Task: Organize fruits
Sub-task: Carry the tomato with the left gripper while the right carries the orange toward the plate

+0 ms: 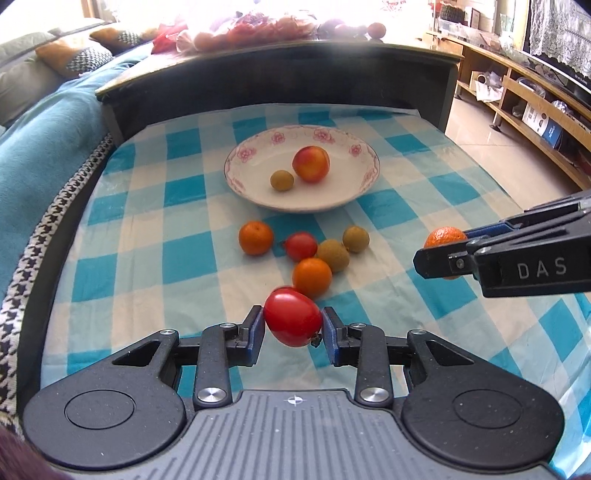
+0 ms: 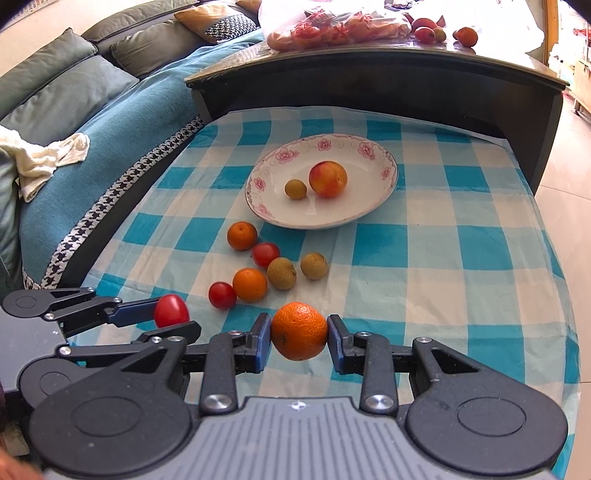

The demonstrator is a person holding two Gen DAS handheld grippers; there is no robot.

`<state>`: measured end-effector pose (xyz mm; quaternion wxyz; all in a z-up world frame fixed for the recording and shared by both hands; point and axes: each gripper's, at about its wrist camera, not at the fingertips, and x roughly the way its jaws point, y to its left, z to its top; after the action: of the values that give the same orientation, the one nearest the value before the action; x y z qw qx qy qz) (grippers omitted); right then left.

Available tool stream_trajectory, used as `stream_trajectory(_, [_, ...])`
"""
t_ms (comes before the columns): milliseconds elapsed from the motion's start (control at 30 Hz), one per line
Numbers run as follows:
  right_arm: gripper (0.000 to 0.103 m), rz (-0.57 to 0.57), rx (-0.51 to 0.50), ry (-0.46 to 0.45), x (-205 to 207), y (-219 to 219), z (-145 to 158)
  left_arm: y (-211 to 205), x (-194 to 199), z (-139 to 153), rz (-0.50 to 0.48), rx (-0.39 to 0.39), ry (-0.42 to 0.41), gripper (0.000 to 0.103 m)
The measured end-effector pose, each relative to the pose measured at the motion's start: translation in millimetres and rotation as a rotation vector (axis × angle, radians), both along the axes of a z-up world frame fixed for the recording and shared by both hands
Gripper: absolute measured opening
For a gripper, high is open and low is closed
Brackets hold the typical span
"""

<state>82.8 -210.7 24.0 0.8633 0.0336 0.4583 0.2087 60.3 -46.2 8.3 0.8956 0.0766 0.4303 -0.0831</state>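
The left gripper (image 1: 293,321) is closed on 1 red tomato (image 1: 293,317); both blue pads press its sides, and the fruit is held clear of the checked cloth (image 1: 388,206). The right gripper (image 2: 299,332) is closed on 1 orange (image 2: 299,331), gripped between its 2 pads in the same way. In the right wrist view the left gripper sits at the near left, just beside the right gripper.

Loose fruit lies on the cloth just beyond the jaws, between the grippers and the plate. The right wrist view shows 6 pieces:
- 1 small red tomato (image 2: 222,295), nearest, touching an orange fruit (image 2: 249,285);
- 2 brownish-green round fruits (image 2: 282,273) (image 2: 314,266), to the right of that orange fruit;
- 1 further red tomato (image 2: 265,254);
- 1 orange fruit (image 2: 242,235), nearest the plate.

The white plate (image 2: 369,210), with a pink floral rim, stands farther along the cloth. It contains 2 items: 1 red-and-yellow peach-like fruit (image 2: 328,179) near its centre and 1 small brownish-green fruit (image 2: 295,189) just left of it, close together.

Beyond the cloth, a dark table (image 2: 369,85) carries a clear plastic bag (image 2: 332,26) of red and orange fruit, with several loose fruits to its right. A sofa with a blue throw (image 2: 110,122) runs along the left.
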Motion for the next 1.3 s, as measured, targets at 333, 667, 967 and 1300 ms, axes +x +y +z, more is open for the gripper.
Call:
stream_trajectory(333, [0.034,-0.015,-0.008,0.012,24,5,-5,9,31,3,0.014,-0.050,-0.016,0.041])
stream_trajectory(667, [0.034,0.003,-0.021,-0.005,54,15,0,4,64,6,0.002,-0.073,-0.031,0.040])
stream_trajectory(967, [0.034,0.002,-0.047,0.005,93,18,-8,3,97,5,-0.004,-0.094,-0.029,0.039])
stream_trajectory(1300, [0.034,0.016,-0.031,0.023,94,15,-13,93,49,24,0.159,-0.105,-0.005,0.043])
